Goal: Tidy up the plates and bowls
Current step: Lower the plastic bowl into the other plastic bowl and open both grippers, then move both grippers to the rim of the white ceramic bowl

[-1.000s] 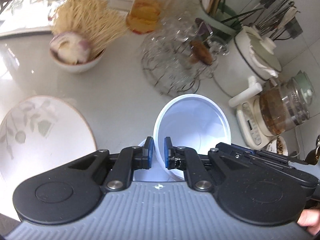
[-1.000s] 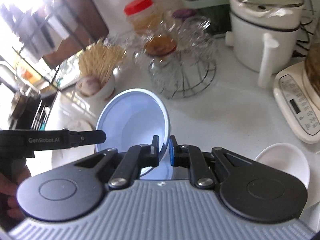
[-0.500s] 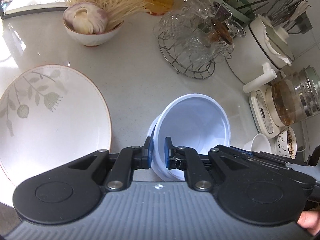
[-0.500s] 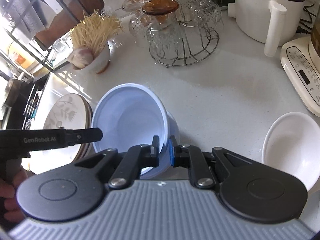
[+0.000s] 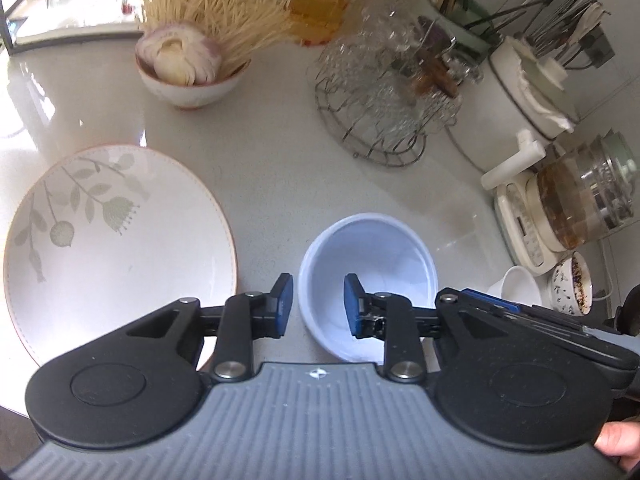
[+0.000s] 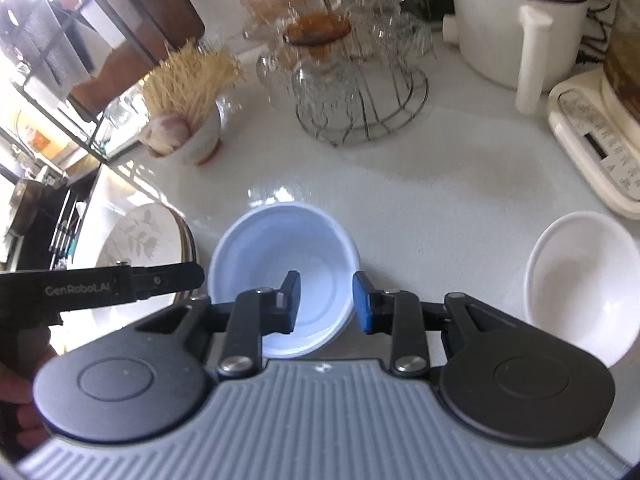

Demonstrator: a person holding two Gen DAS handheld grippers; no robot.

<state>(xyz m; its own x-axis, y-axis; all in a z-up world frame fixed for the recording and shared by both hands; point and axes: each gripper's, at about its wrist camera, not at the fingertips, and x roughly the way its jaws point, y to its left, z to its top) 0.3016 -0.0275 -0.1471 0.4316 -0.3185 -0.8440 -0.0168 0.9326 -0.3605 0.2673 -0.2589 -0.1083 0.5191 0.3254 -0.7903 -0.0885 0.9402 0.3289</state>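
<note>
A pale blue bowl (image 5: 370,264) stands upright on the white counter; it also shows in the right wrist view (image 6: 280,252). My left gripper (image 5: 318,306) is open, its fingers straddling the bowl's near left rim without gripping. My right gripper (image 6: 326,300) is open, its fingers on either side of the bowl's near right rim. A leaf-patterned plate (image 5: 116,240) lies left of the bowl, also visible in the right wrist view (image 6: 136,240). A white bowl (image 6: 580,280) sits to the right.
A bowl with garlic and noodles (image 5: 188,68), a wire rack of glasses (image 5: 384,96), a white cooker (image 5: 520,100), a glass kettle on its base (image 5: 580,204) and a small patterned cup (image 5: 572,288) line the back and right. The left gripper's body (image 6: 100,286) is beside the plate.
The blue bowl was lowered from a tilted hold onto the counter. Both grippers opened and let go of its rim.
</note>
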